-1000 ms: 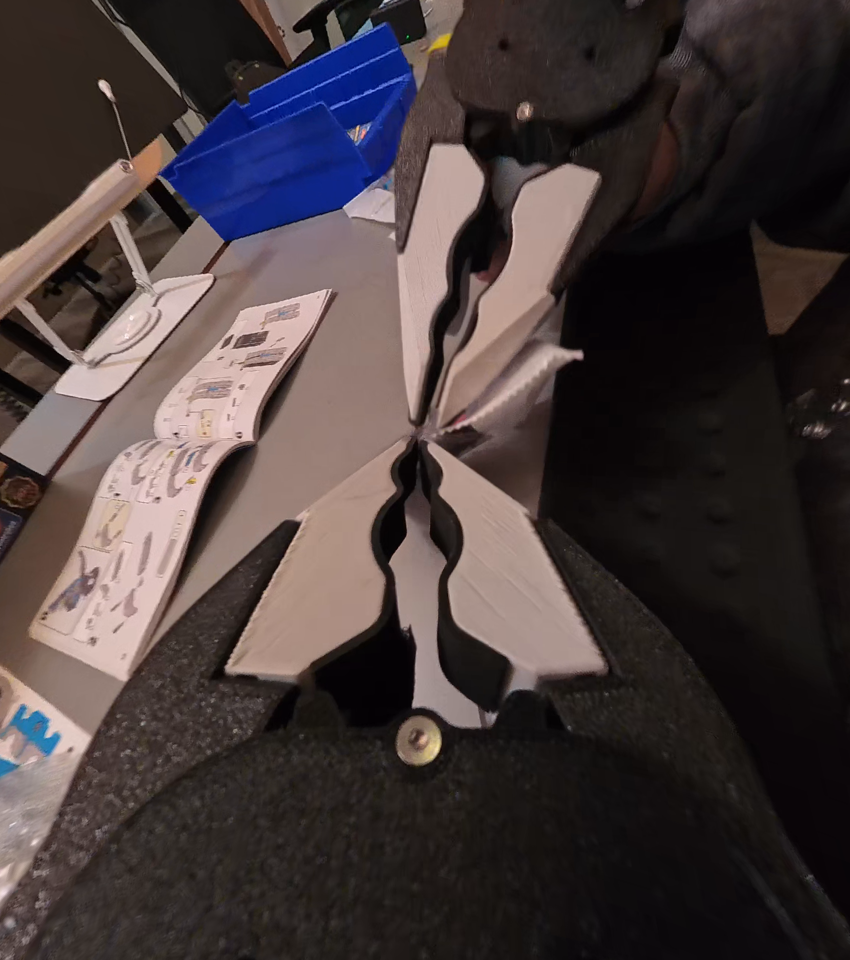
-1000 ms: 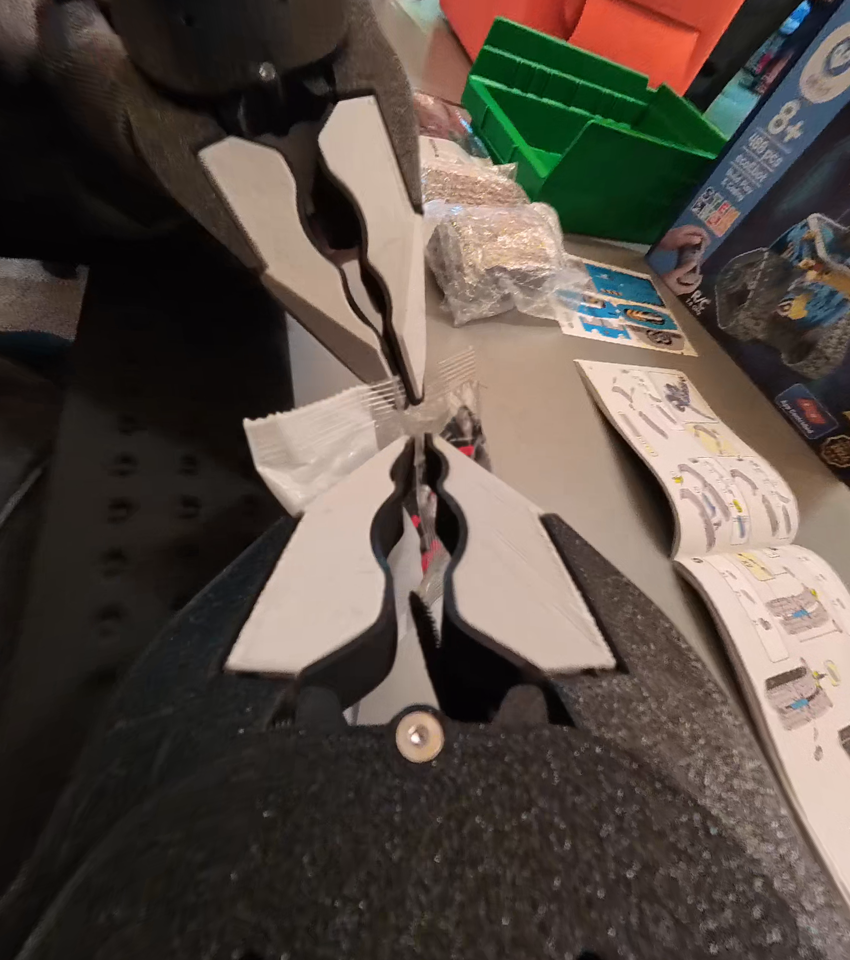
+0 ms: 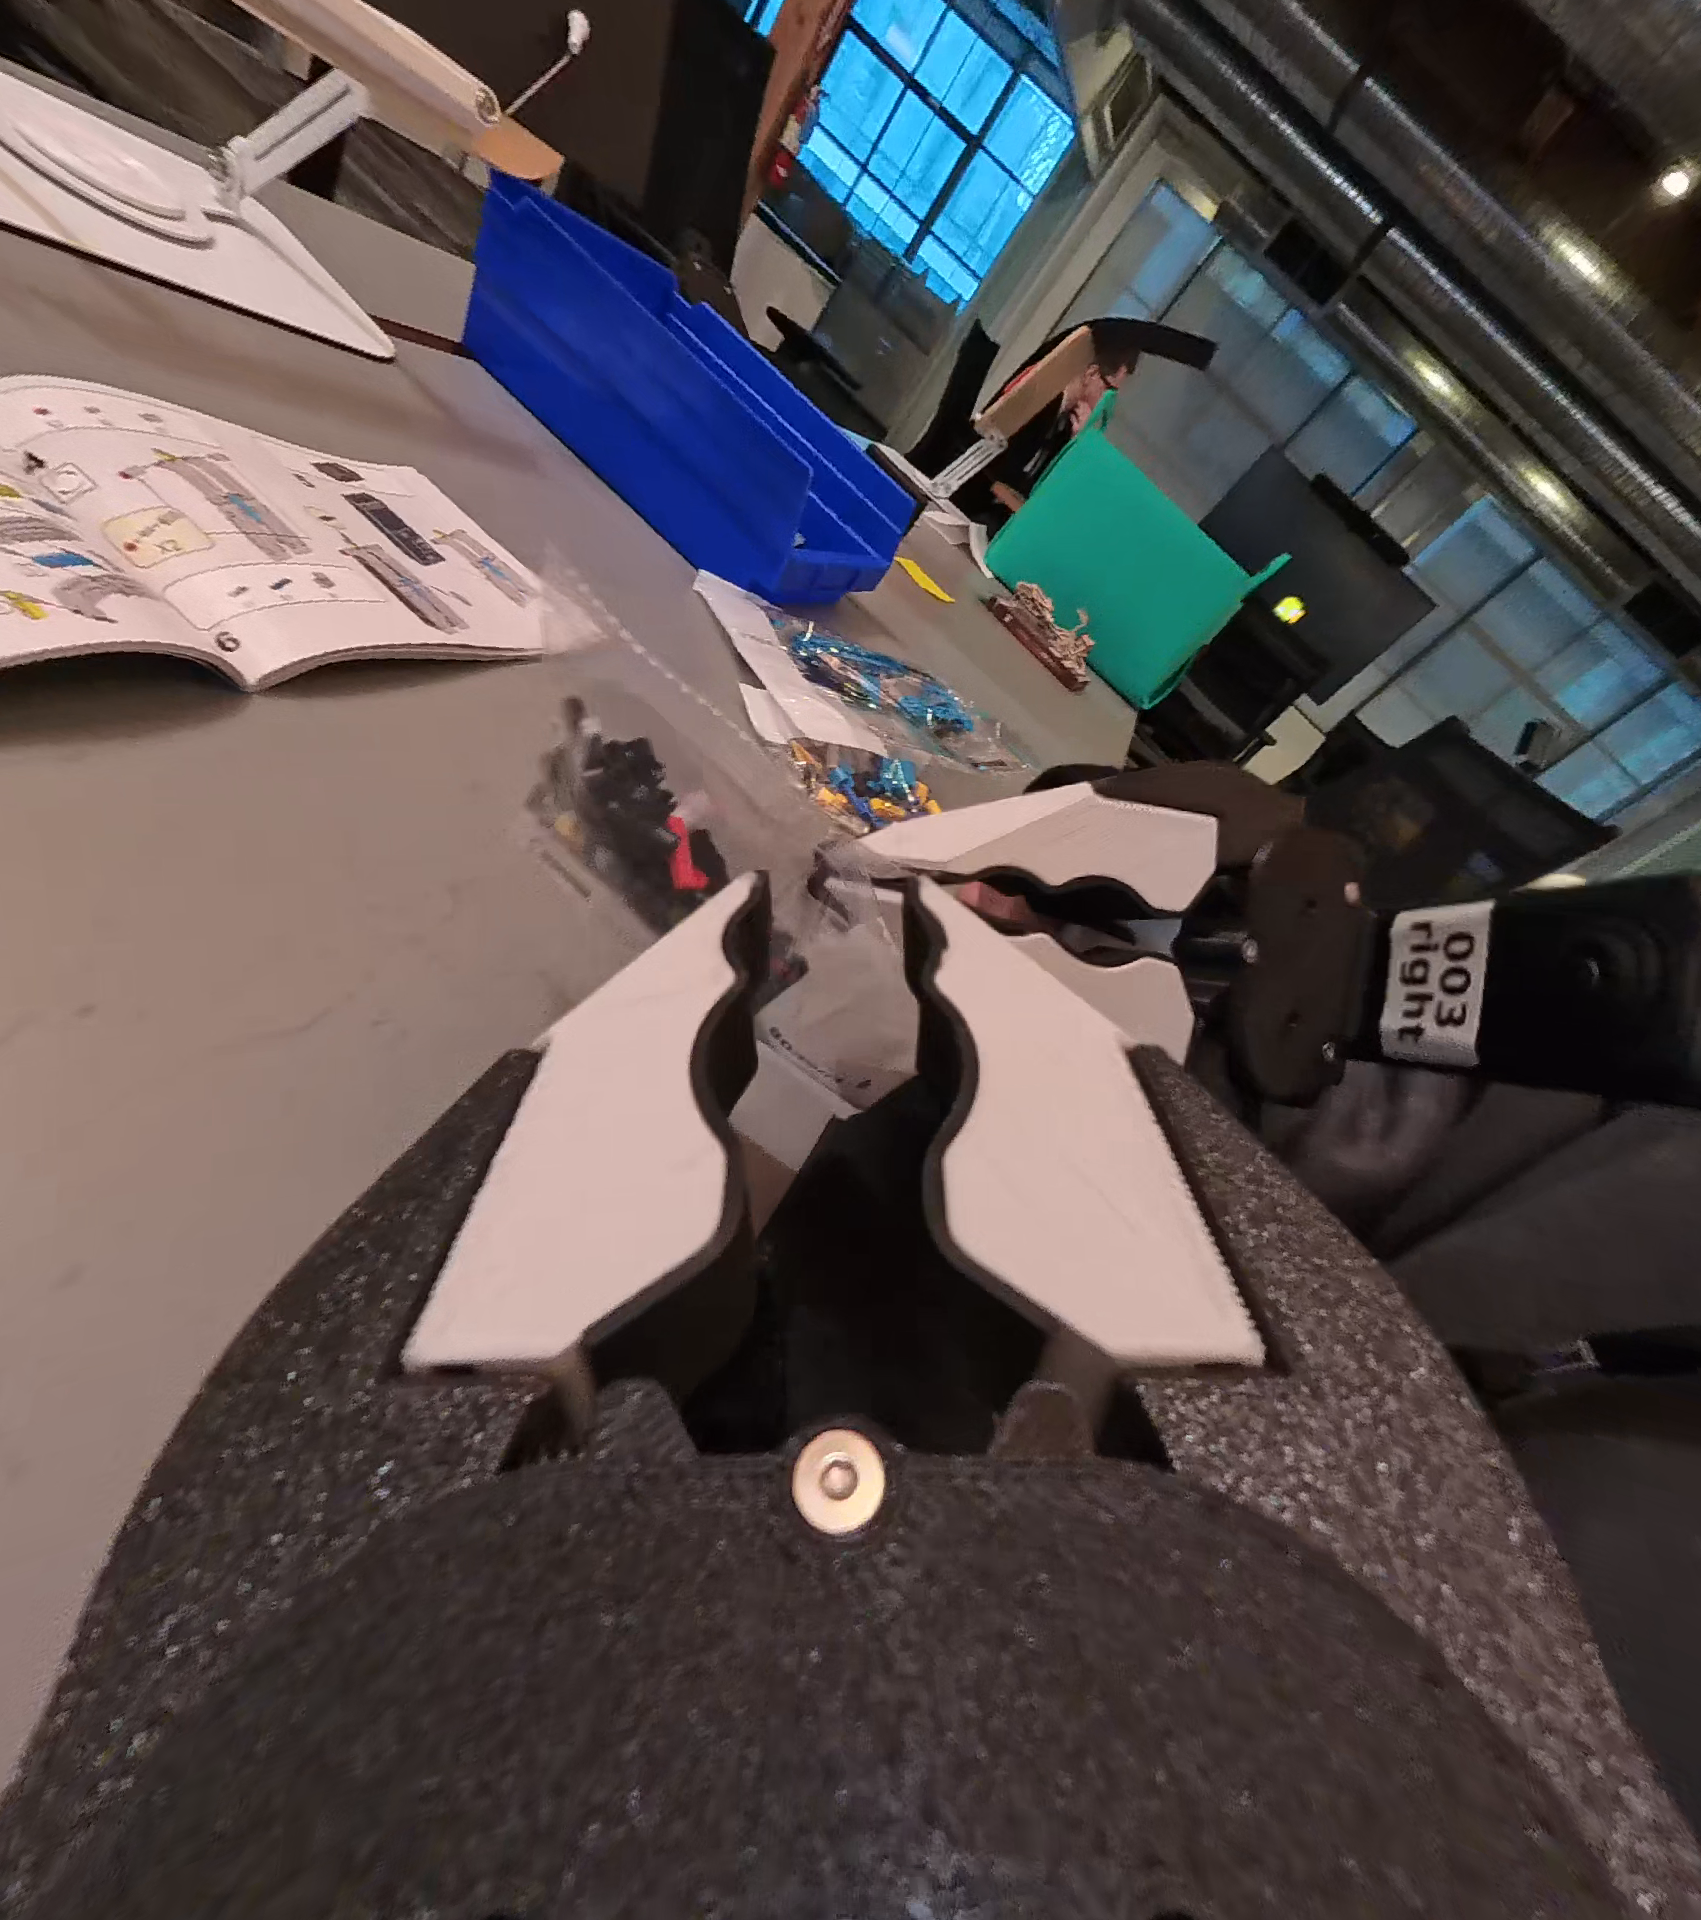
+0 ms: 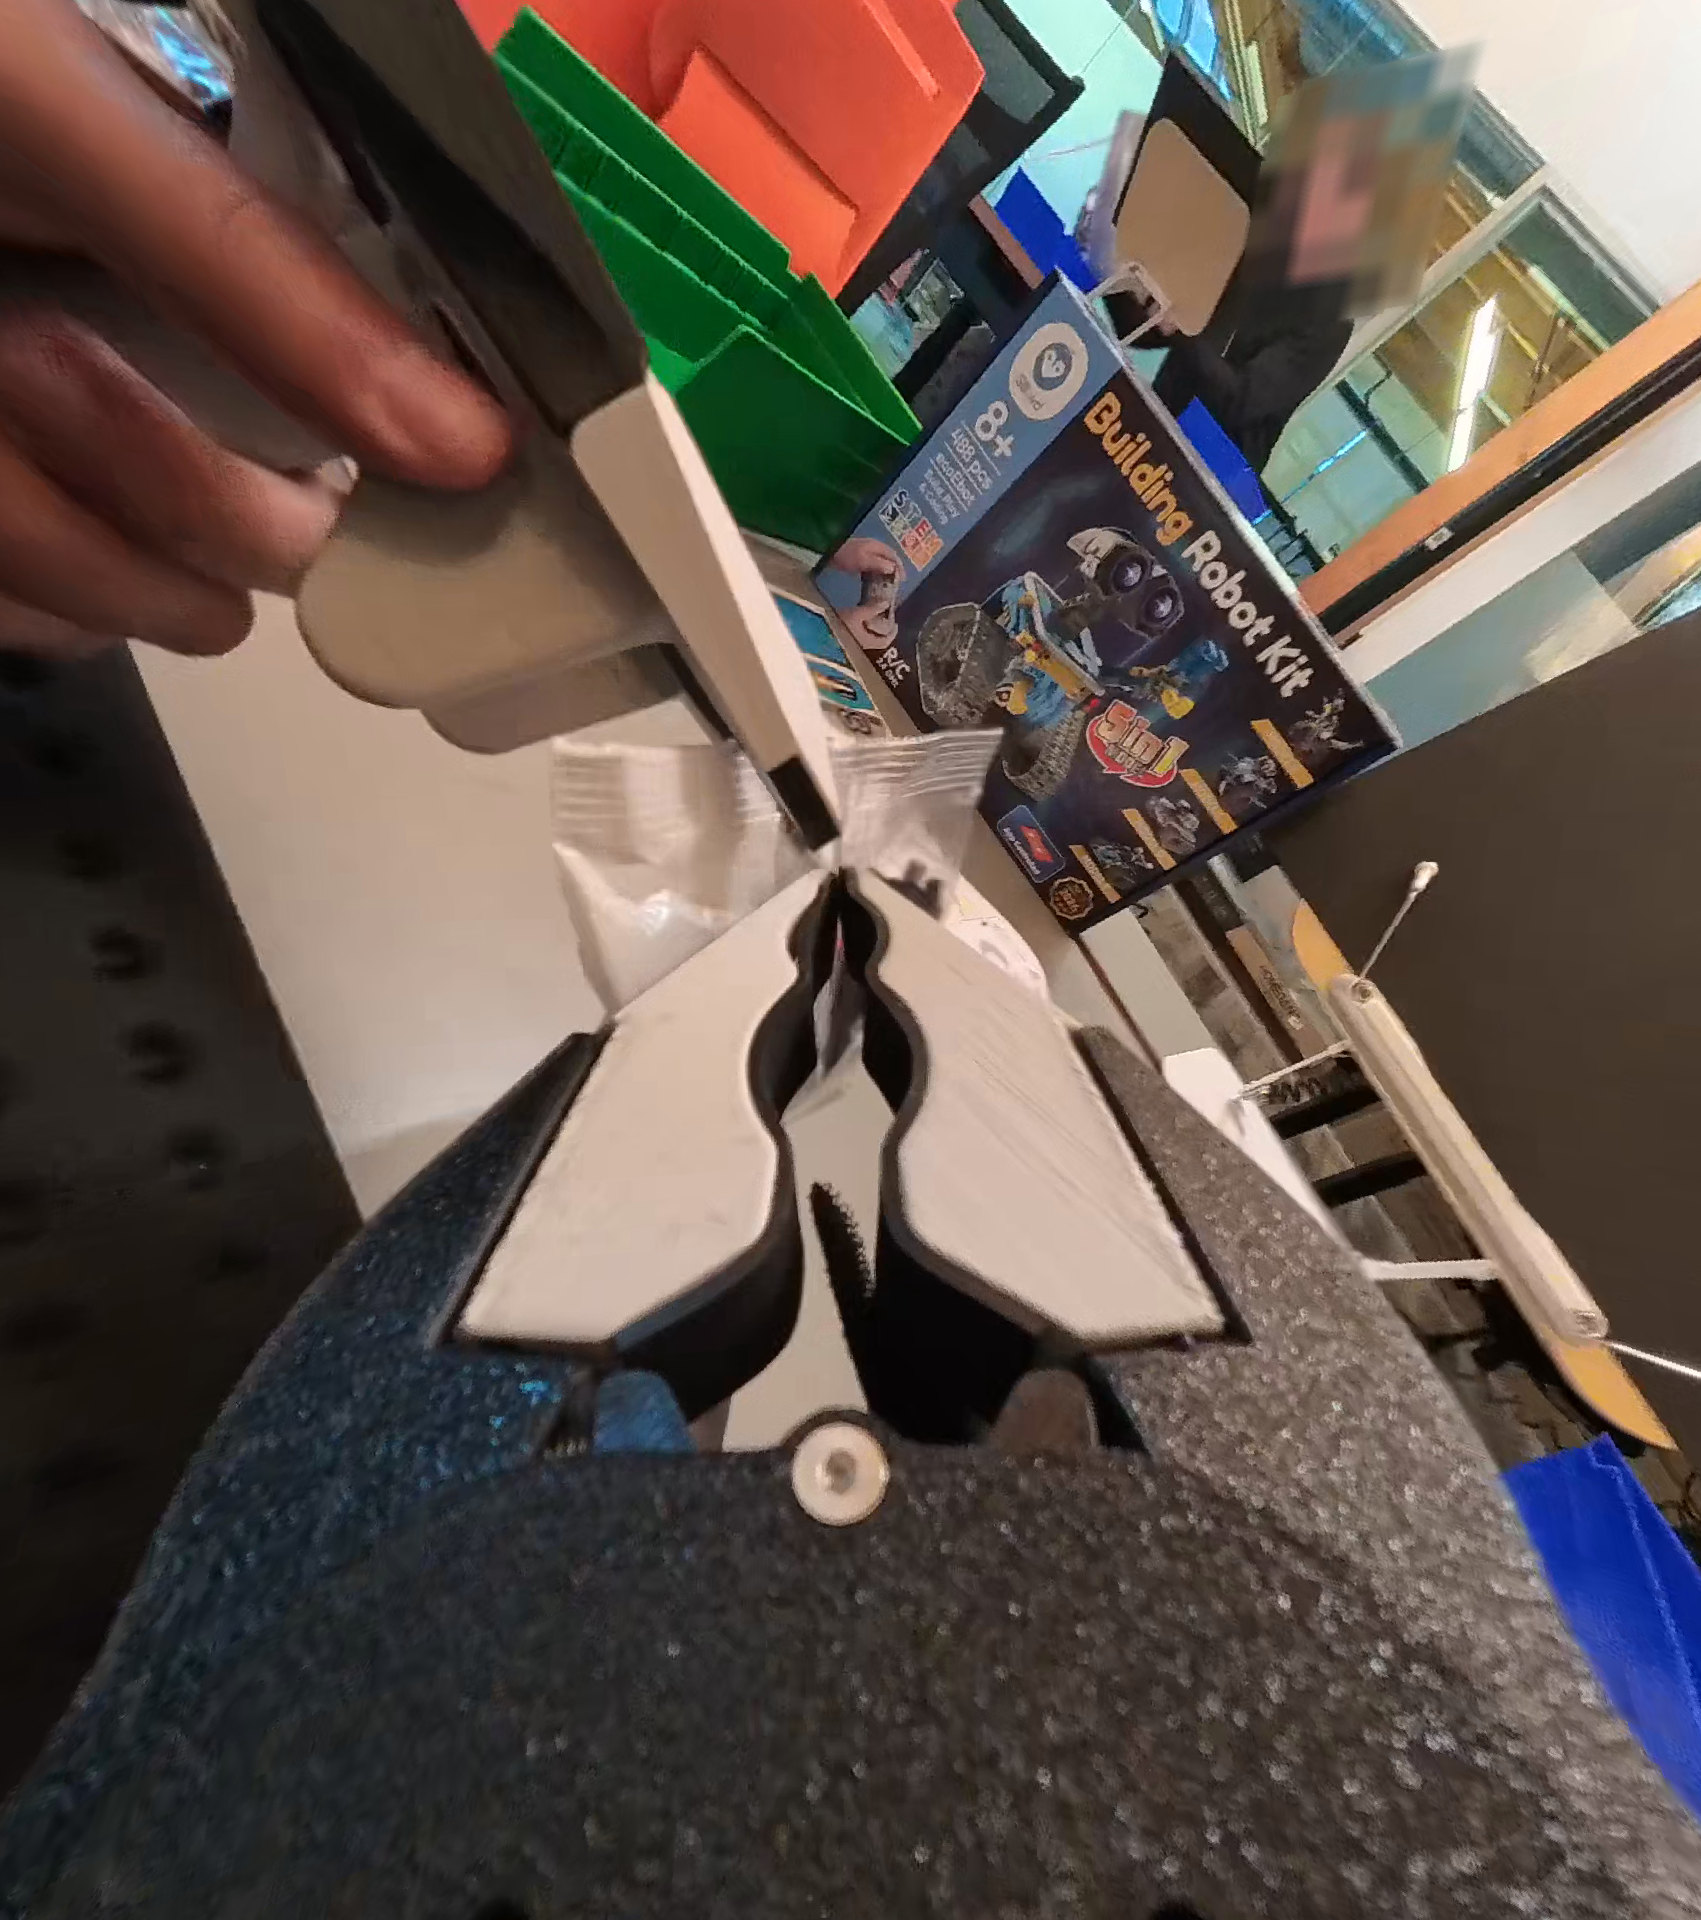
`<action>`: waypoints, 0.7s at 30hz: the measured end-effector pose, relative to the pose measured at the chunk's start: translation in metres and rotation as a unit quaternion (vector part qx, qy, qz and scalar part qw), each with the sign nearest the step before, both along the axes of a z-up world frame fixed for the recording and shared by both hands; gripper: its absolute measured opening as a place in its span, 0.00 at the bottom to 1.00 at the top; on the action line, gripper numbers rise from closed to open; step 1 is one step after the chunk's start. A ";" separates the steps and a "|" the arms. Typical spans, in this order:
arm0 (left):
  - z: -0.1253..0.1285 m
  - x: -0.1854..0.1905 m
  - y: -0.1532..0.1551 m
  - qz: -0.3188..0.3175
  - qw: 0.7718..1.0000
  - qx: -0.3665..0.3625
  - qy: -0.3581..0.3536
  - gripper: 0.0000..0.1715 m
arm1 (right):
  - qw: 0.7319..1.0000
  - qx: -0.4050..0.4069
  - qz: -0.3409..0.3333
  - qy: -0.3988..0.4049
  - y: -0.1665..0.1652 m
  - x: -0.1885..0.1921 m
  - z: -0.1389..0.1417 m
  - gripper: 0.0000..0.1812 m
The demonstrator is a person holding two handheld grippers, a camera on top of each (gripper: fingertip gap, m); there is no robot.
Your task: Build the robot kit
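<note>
A clear plastic bag point(image 3: 638, 821) of small black and red parts hangs just above the grey table point(image 3: 202, 987). My right gripper point(image 3: 872, 868) comes in from the right and is shut on the bag's top edge. My left gripper point(image 3: 833, 894) is open, with the bag's film loose between its two white fingers point(image 3: 617, 1143). In the right wrist view my right gripper point(image 4: 841, 883) pinches the bag point(image 4: 898, 790). The left gripper point(image 4: 810, 821) points down at it from the upper left, held by a hand point(image 4: 150, 364).
An open instruction booklet point(image 3: 202, 540), a blue bin point(image 3: 659, 416), a green bin point(image 3: 1116, 561) and bags of blue parts point(image 3: 877, 707) lie on the table. A white lamp base point(image 3: 98, 187) stands behind. The kit box point(image 4: 1116, 665), green bin point(image 4: 721, 343) and orange bin point(image 4: 773, 125) stand farther off. Less than 4 cm separates the two grippers' tips.
My left gripper was shut on the bag and has opened. Both grippers have tilted and swung, so the room behind shows. My right gripper still grips the bag.
</note>
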State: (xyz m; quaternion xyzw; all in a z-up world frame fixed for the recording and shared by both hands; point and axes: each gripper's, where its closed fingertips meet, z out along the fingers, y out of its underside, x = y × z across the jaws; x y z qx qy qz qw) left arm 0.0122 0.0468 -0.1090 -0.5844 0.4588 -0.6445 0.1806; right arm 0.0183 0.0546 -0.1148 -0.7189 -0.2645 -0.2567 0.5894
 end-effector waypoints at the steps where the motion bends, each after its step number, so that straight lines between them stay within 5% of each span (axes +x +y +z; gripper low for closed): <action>1: 0.000 -0.001 0.002 0.006 1.000 0.012 -0.003 0.11 | 1.000 -0.004 0.003 0.016 0.000 0.000 -0.001 0.00; 6: -0.004 -0.002 0.004 0.006 0.997 0.077 -0.007 0.00 | 0.985 -0.033 0.028 0.165 0.000 0.004 -0.004 0.00; 11: -0.008 -0.003 0.002 -0.021 0.990 0.137 0.022 0.00 | 0.926 -0.091 0.086 0.356 0.000 0.002 -0.010 0.00; 15: -0.013 -0.001 -0.003 -0.042 0.983 0.174 0.052 0.00 | 0.942 -0.094 0.094 0.309 0.000 -0.002 -0.008 0.06; 21: -0.017 -0.003 -0.008 -0.077 0.965 0.238 0.076 0.00 | 0.962 -0.103 0.102 0.232 -0.004 -0.006 -0.010 0.03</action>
